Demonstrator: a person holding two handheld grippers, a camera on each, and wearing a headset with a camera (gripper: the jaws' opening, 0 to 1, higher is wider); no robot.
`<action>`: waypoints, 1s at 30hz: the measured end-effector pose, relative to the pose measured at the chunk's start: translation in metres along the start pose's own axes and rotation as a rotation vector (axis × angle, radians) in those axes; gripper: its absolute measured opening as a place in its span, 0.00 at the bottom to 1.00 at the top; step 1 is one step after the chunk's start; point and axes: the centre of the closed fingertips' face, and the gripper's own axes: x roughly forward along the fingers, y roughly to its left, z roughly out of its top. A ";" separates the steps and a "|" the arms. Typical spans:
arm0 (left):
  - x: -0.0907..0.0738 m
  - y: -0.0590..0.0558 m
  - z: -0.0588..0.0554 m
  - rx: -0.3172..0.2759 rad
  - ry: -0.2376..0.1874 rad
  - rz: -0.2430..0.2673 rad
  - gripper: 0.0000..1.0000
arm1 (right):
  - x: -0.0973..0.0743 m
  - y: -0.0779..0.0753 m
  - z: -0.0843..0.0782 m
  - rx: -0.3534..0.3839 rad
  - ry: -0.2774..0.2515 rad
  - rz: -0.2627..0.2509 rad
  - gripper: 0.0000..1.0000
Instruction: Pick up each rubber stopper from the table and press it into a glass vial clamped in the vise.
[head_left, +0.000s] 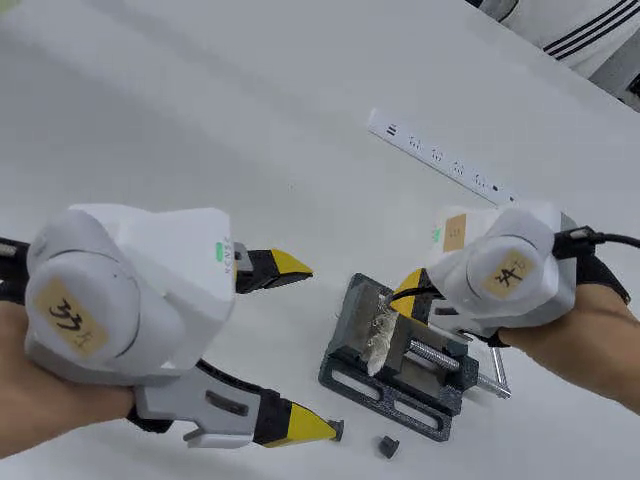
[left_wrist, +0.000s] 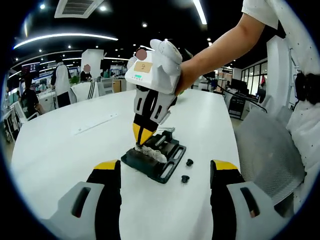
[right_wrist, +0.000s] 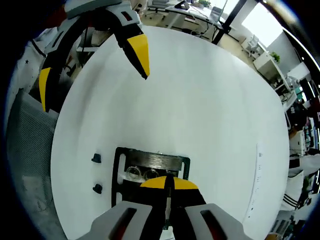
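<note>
A dark vise (head_left: 352, 378) (left_wrist: 167, 159) (right_wrist: 119, 165) stands on the white table, with clear glass vials (head_left: 380, 335) (left_wrist: 151, 151) (right_wrist: 141, 173) clamped in its jaws. My right gripper (head_left: 403, 292) (left_wrist: 141, 141) (right_wrist: 168, 182) is shut, its yellow tips down on the vials; whatever lies under the tips is hidden. Two small black rubber stoppers (left_wrist: 189, 162) (left_wrist: 185, 178) (right_wrist: 96, 158) (right_wrist: 97, 189) lie beside the vise, one being the stopper (head_left: 388, 447) near the front edge. My left gripper (head_left: 322, 350) (left_wrist: 166, 170) (right_wrist: 95, 92) hangs open and holds nothing, a little short of the vise.
A white power strip (head_left: 440, 158) (left_wrist: 97, 124) (right_wrist: 255, 185) lies farther back on the table. The vise's screw handle (head_left: 497, 372) sticks out under my right gripper. A mesh chair (left_wrist: 272, 150) stands at the table's edge, and people are in the room behind.
</note>
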 end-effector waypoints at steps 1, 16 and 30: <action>0.000 0.000 0.000 0.002 0.002 0.000 0.71 | 0.000 0.000 0.000 -0.004 -0.006 -0.003 0.00; 0.000 -0.007 0.005 0.025 0.029 -0.016 0.72 | -0.001 -0.006 0.000 0.128 -0.072 0.042 0.00; -0.001 -0.013 0.008 0.035 0.054 -0.021 0.72 | -0.002 -0.007 0.001 0.185 -0.114 0.036 0.00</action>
